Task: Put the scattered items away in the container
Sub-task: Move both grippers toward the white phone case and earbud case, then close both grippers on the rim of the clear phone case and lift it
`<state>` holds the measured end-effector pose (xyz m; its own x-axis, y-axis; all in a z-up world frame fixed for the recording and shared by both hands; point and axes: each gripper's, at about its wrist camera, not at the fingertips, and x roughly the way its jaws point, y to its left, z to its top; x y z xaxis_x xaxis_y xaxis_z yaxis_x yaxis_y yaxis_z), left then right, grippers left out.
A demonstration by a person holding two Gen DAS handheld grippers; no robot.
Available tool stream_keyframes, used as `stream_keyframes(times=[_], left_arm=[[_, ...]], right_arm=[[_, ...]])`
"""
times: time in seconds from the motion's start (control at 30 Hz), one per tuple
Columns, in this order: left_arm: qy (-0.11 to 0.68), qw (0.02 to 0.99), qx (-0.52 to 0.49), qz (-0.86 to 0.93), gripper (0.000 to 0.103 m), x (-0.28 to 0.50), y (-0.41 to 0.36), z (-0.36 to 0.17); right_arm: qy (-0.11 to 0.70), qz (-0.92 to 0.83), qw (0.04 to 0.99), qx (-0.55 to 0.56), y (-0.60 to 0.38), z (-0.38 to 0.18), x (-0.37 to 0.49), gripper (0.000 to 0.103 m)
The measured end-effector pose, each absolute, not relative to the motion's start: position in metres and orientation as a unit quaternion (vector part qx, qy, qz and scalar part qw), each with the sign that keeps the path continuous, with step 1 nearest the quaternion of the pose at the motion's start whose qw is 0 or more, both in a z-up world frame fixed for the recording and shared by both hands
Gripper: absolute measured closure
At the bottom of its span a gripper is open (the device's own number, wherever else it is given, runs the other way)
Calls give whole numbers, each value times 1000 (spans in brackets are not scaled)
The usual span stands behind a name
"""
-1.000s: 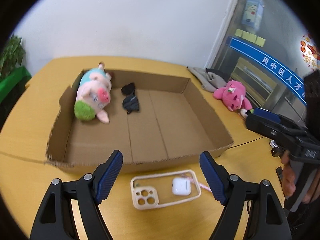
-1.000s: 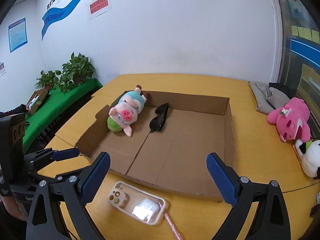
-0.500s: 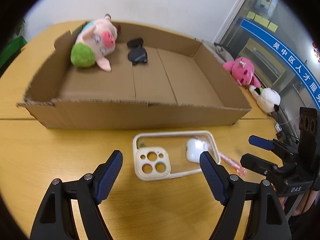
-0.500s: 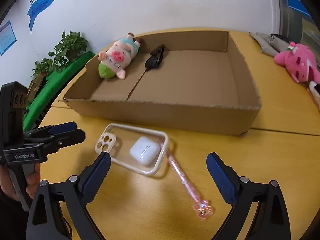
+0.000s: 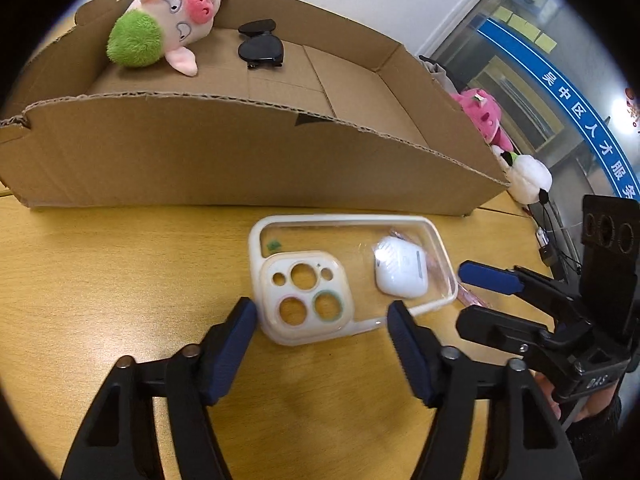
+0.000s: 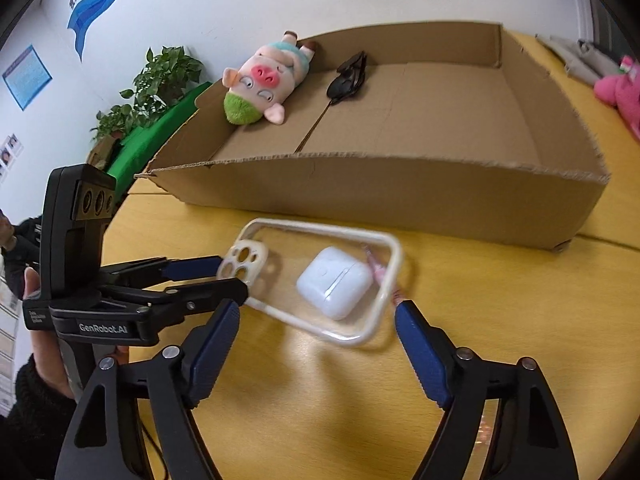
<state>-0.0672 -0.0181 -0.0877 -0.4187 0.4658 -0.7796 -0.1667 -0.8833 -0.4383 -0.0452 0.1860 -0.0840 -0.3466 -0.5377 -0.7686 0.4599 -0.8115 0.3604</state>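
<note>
- The left gripper (image 5: 320,326) has its jaws closing around the camera end of the phone case (image 5: 344,276), which lies flat on the table (image 5: 120,272) just in front of the cardboard box (image 5: 224,152). The pads do not press the case yet, as far as I can see.
- The right gripper (image 6: 316,324) also has its jaws closing, and between them sit the other end of the case and the white earbud case (image 6: 334,282) that rests on top of it. Nothing is pinched yet.
- Risk: the earbud case lies loose on the clear back of the phone case. If the left side lifts first, I think it slides off or rolls onto the table.
- Risk: the two grippers are near each other, so the fingers can bump and push the case away.
- Risk: the phone case is thin and soft, so it may bend or slip out of the pads.
- A thin pink pen (image 6: 376,270) lies partly under the case and may be dragged with it.
- Materials: the phone case has a clear glossy back and a cream rubber-like rim; the earbud case is smooth hard plastic with round corners; the box is rough corrugated cardboard with low walls.
- Already in the box are a soft plush pig (image 5: 168,16) and black sunglasses (image 5: 260,46).
</note>
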Motion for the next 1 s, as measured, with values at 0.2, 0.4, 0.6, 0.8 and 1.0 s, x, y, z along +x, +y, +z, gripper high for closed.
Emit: stream_keyframes(times=[0.2, 0.4, 0.6, 0.8, 1.0], left_arm=[[-165, 180, -508, 826, 64, -67, -28, -91], [-185, 189, -510, 818, 74, -71, -34, -96], [-178, 186, -513, 819, 77, -72, -31, -96], [-181, 192, -512, 818, 79, -68, -34, -95], [-218, 187, -511, 811, 80, -61, -44, -101]], right_arm=[[-65, -811, 303, 496, 193, -95, -51, 26], [-87, -807, 286, 509, 204, -103, -69, 30], [-86, -802, 288, 517, 203, -108, -80, 55], [-132, -801, 301, 500, 220, -97, -74, 73], [-145, -812, 309, 473, 230, -80, -64, 79]])
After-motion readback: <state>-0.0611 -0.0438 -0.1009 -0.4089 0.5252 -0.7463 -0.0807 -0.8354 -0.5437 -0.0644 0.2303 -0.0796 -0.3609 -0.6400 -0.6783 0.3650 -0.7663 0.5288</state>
